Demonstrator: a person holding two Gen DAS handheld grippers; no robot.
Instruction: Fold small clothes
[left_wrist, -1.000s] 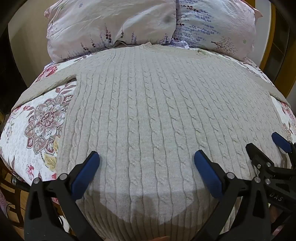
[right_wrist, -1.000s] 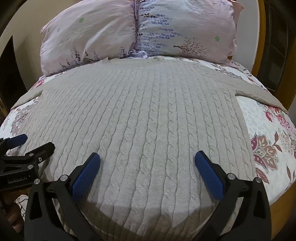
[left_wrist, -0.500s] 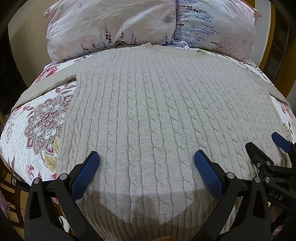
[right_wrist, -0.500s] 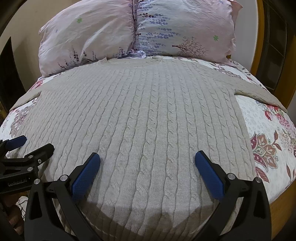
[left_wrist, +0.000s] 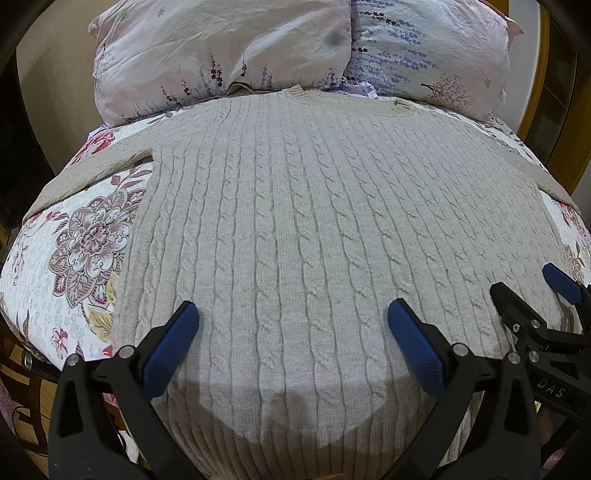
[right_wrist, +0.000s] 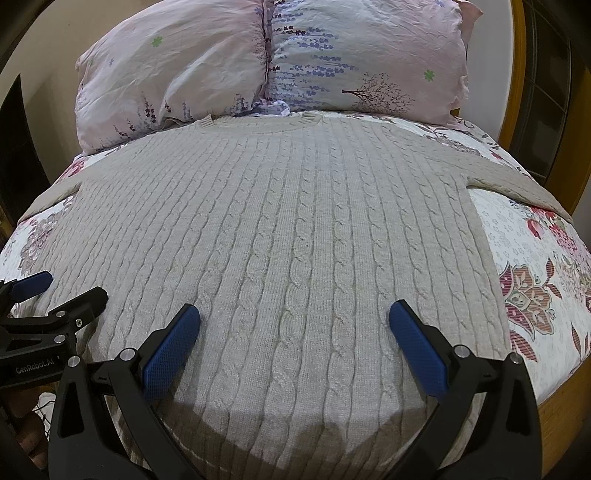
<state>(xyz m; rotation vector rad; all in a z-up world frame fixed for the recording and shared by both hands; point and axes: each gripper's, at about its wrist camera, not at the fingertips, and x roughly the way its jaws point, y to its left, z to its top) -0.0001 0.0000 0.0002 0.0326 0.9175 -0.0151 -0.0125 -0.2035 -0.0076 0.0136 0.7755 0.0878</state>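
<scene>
A beige cable-knit sweater (left_wrist: 295, 221) lies flat on the bed, collar toward the pillows, both sleeves spread outward; it also shows in the right wrist view (right_wrist: 295, 240). My left gripper (left_wrist: 293, 343) is open and empty, held just above the sweater's lower hem area. My right gripper (right_wrist: 295, 343) is open and empty over the same hem, to the right of the left one. The right gripper also shows at the right edge of the left wrist view (left_wrist: 532, 295). The left gripper shows at the left edge of the right wrist view (right_wrist: 59, 291).
A floral bedspread (left_wrist: 70, 251) covers the bed. Two pale pink pillows (left_wrist: 229, 48) (right_wrist: 365, 55) lean at the head, just past the collar. A wooden bed frame (right_wrist: 561, 402) edges the right side.
</scene>
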